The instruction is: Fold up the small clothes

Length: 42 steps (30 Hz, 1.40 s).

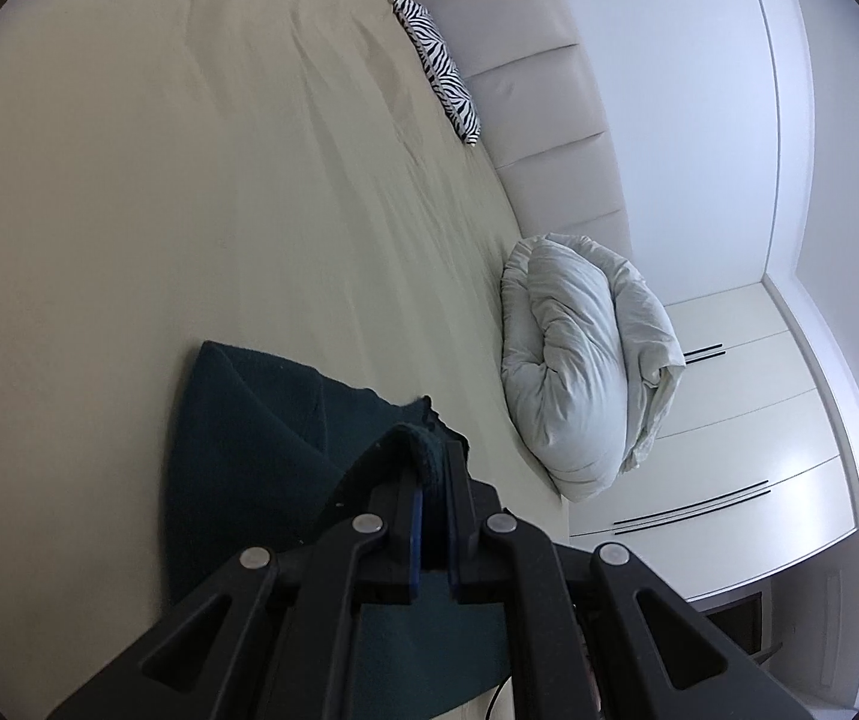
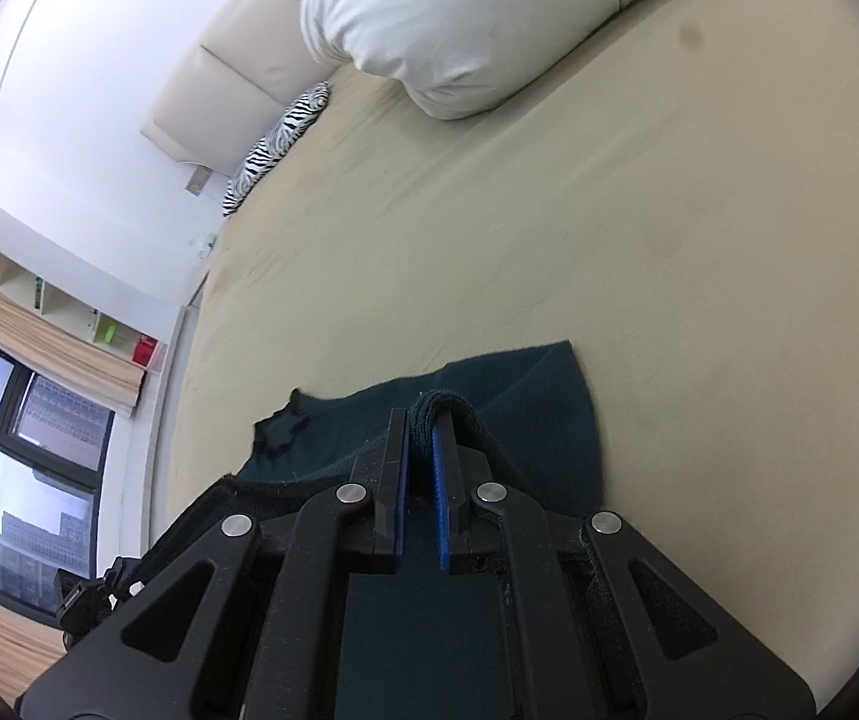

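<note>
A dark teal garment (image 1: 237, 438) lies spread on the beige bed sheet (image 1: 189, 180), partly folded over itself. My left gripper (image 1: 432, 450) is shut on a thick rolled edge of the garment, which bulges out between its fingertips. In the right wrist view the same dark teal garment (image 2: 525, 402) stretches under and ahead of the tool. My right gripper (image 2: 423, 420) is shut on another bunched edge of it, the cloth pinched between the blue pads. A ragged corner of the cloth (image 2: 276, 429) sticks out to the left.
A rolled pale duvet (image 1: 585, 360) lies at the bed's right side by the padded headboard (image 1: 537, 96). A zebra-striped cushion (image 1: 438, 69) rests against the headboard. White wardrobe doors (image 1: 729, 438) stand beyond the bed. A window (image 2: 15, 438) and shelves (image 2: 69, 312) show at left.
</note>
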Motion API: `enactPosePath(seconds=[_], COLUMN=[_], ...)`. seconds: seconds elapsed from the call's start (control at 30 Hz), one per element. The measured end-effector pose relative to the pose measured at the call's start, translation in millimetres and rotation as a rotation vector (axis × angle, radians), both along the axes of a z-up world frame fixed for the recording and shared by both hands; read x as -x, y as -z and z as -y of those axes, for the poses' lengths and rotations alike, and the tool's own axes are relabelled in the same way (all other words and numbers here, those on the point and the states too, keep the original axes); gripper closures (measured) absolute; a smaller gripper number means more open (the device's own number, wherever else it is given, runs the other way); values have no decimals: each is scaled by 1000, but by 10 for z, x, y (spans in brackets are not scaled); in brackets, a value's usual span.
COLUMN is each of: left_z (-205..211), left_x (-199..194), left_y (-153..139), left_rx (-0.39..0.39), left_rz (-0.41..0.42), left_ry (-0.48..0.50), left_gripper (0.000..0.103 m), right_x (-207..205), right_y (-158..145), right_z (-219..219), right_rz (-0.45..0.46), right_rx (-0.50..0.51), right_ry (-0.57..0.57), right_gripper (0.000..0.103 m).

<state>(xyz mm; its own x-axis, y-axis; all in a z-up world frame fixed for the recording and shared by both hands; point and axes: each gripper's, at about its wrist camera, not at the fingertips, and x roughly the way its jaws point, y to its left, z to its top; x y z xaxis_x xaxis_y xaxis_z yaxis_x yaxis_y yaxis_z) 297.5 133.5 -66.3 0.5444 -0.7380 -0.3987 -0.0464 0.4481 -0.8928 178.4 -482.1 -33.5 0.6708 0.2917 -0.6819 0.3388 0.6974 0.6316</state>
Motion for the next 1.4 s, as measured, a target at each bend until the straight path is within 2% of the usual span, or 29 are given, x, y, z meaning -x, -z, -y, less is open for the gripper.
enactPosePath(seconds=[0.23, 0.4, 0.43, 0.47, 0.5, 0.53, 0.57, 0.6, 0.67, 0.73, 0.83, 0.97, 1.07, 1.2, 1.33, 1.4], left_z=[-42, 53, 59, 58, 44, 16, -21, -62, -89, -72, 35, 159, 191, 260, 333, 343], left_x=[-362, -509, -521, -525, -507, -470, -426, -382, -274, -148, 95, 482, 721, 923, 1008, 1056], left_y=[272, 424, 460, 488, 483, 448, 392, 339, 196, 72, -7, 65, 134, 142, 179, 154], left_rx=[-22, -98, -105, -100, -91, -87, -89, -88, -91, -129, -208, -312, -341, -427, -501, -540], left_rz=[-41, -87, -100, -112, -112, -98, -81, -70, -31, 4, 35, 45, 45, 75, 80, 89], left_ry=[-36, -27, -26, -25, -30, -43, -57, -68, -67, -54, -11, 30, 48, 70, 81, 64], left_gripper=[97, 96, 94, 87, 82, 68, 54, 52, 52, 52, 52, 52, 52, 52, 62, 70], right_x=[-413, -616, -647, -677, -691, -685, -670, -648, -551, -479, -366, -108, 121, 528, 780, 849], right_y=[341, 508, 555, 602, 632, 641, 630, 603, 511, 433, 346, 248, 192, 183, 205, 226], right_z=[78, 105, 97, 81, 64, 54, 43, 40, 47, 59, -34, -303, -479, -541, -519, -516], right_rz=[-40, -66, -79, -94, -94, -89, -77, -65, -44, -18, -18, -10, -2, 3, 7, 1], right_rx=[0, 1, 10, 20, 23, 24, 30, 40, 78, 89, 119, 217, 270, 325, 320, 324], right_ry=[33, 65, 70, 65, 55, 52, 50, 51, 88, 96, 48, -45, -103, -144, -147, -147], right_gripper=[97, 95, 94, 94, 90, 86, 77, 56, 32, 32, 32, 32, 32, 34, 36, 40])
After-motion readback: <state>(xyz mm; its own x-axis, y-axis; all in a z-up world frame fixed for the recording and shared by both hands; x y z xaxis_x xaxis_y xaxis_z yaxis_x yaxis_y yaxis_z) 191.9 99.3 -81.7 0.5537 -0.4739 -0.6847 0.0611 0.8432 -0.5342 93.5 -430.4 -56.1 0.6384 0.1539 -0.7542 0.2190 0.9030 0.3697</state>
